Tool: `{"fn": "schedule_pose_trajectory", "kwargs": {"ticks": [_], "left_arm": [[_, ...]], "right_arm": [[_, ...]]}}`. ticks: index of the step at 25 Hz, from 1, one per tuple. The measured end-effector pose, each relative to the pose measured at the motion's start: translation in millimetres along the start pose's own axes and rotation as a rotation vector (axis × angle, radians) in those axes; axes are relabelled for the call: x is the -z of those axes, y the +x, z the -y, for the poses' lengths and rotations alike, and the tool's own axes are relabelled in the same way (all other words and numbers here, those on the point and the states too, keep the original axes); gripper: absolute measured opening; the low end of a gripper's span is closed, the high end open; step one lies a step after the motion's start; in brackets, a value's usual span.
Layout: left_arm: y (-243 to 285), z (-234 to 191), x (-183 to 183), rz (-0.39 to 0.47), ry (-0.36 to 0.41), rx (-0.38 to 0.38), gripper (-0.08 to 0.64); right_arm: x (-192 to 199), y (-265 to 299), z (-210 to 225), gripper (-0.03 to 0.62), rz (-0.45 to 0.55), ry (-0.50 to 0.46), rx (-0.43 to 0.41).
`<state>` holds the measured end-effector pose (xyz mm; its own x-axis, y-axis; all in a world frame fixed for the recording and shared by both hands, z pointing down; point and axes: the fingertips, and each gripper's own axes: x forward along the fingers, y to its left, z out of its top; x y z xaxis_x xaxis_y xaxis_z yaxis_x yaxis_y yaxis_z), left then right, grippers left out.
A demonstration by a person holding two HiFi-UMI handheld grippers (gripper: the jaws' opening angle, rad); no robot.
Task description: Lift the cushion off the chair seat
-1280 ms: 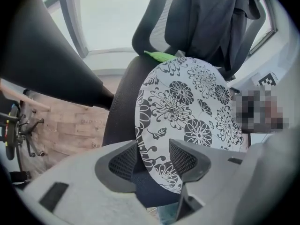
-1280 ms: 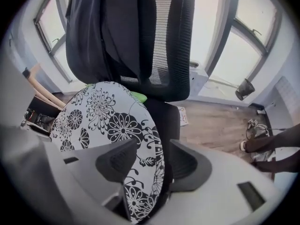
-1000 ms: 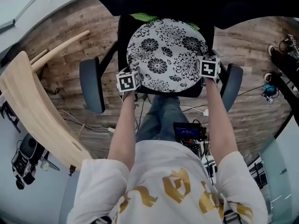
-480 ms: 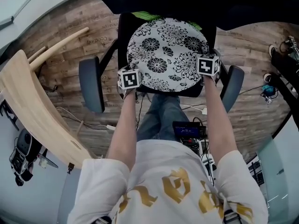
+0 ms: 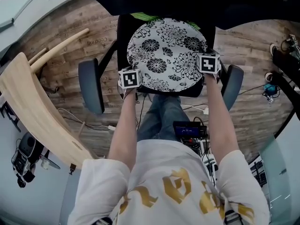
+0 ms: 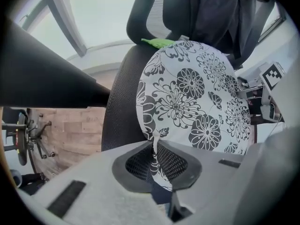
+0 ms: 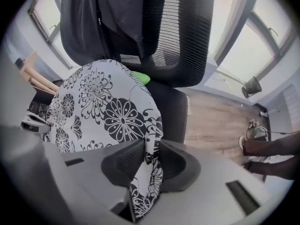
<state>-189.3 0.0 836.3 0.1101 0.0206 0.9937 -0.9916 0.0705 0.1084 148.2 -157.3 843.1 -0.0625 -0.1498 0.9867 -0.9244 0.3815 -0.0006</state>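
Two edges of the round, black-and-white flowered cushion point(image 5: 164, 50) are gripped while it lies flat on the seat of the black chair point(image 5: 121, 32), covering nearly all of that seat.

The left hand-held gripper point(image 6: 153, 159) points down at the chair's front-left corner. Its jaws are closing and nearly together, the pads pinching a thin fold of the cushion's rim.

The right hand-held gripper point(image 7: 146, 161) points down at the chair's right side, by the armrest point(image 5: 233, 86). Its jaws are closing too but stand wider, with a thicker part of the rim pressed between the pads.

In the head view both pairs of jaws are hidden under the marker cubes point(image 5: 130, 78), so the grip shows only in the gripper views.

A green thing point(image 5: 143, 17) peeks out at the back of the chair seat, mostly covered by the cushion; what it is cannot be told. A dark garment point(image 7: 117, 13) hangs over the chair's backrest point(image 7: 183, 41), cut off at the top. The person's legs point(image 5: 161, 116) hide the chair's base.
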Motion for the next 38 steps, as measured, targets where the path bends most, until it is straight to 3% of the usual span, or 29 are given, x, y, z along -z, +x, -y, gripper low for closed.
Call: {"fn": "schedule_pose_trajectory", "kwargs": {"ticks": [4,14,33,38], "left_arm": [[-4.3,0.6,-5.5,0.029,-0.012,0.037,0.028],[-22.2,9.2,-13.8,0.071,0.031,0.058,0.026],[-74.2,16.9,-21.4,0.132,0.023,0.084,0.026],[-95.3,22.5,-19.6,0.157,0.026,0.104,0.026]], "right_arm": [[3.3,-3.6,-8.0,0.034,0.001,-0.011,-0.018],[15.1,-24.7,-9.2,0.032,0.023,-0.024,-0.007],[18.8,-77.5,-20.7,0.031,0.091,0.057,-0.054],[18.7,-101.7,-19.8,0.031,0.117,0.025,-0.031]]}}
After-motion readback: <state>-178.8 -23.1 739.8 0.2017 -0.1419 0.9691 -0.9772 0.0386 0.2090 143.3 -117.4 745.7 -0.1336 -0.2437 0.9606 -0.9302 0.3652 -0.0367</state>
